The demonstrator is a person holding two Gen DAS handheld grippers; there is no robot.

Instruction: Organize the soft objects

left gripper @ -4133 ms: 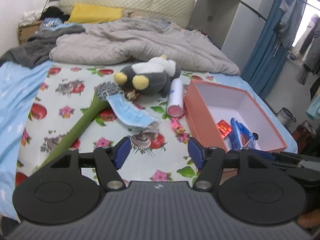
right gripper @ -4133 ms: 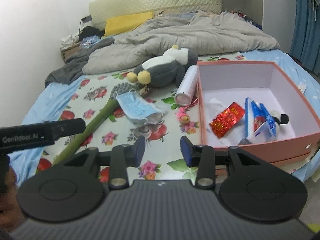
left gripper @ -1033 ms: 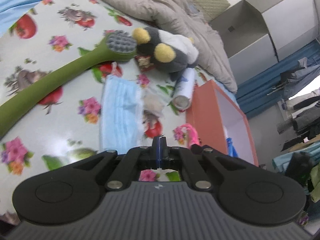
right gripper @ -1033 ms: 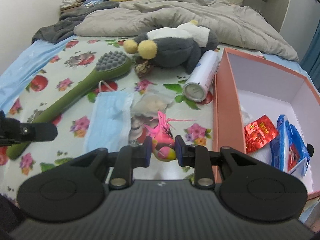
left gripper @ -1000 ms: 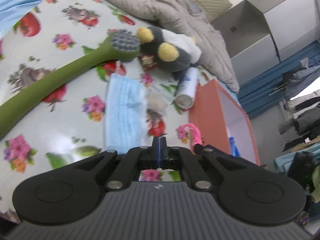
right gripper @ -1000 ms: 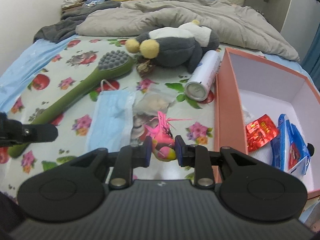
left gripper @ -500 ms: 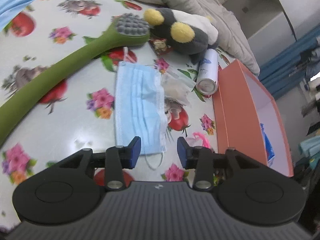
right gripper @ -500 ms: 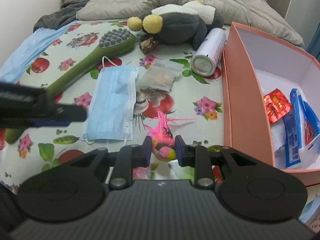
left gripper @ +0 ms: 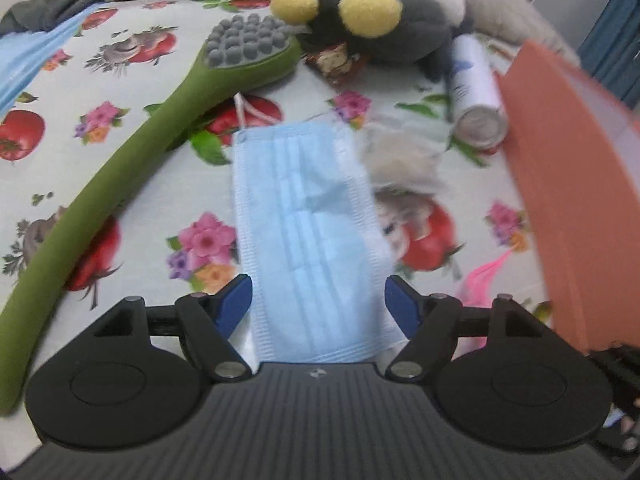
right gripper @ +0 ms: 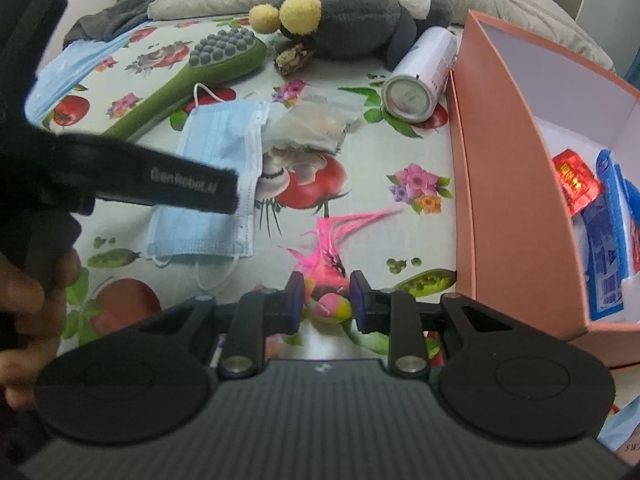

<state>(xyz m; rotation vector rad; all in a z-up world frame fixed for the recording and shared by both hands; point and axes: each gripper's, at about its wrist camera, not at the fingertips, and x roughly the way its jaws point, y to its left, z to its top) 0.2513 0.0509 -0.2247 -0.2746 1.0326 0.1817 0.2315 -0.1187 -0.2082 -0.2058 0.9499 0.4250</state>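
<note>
A blue face mask (left gripper: pixel 304 216) lies flat on the flowered sheet. My left gripper (left gripper: pixel 318 304) hangs low over its near end, jaws opening wide, one finger on each side of the mask, pads not pressing it. My right gripper (right gripper: pixel 326 300) is shut on a small pink feathered toy (right gripper: pixel 326 280) just above the sheet, beside the pink box (right gripper: pixel 508 152). The toy's pink feathers (left gripper: pixel 480 276) also show in the left wrist view. A grey plush with yellow ears (right gripper: pixel 352 16) lies further back.
A long green massage brush (left gripper: pixel 120 168) lies left of the mask. A clear packet (right gripper: pixel 312 124) and a white spray can (right gripper: pixel 420 76) lie near the box, which holds red and blue packets. The left tool's black body (right gripper: pixel 160 176) crosses the right view, held by a hand (right gripper: pixel 32 292).
My left gripper went from shut to wide open and dropped closer over the mask. The right gripper sank toward the sheet, still holding the pink toy.
</note>
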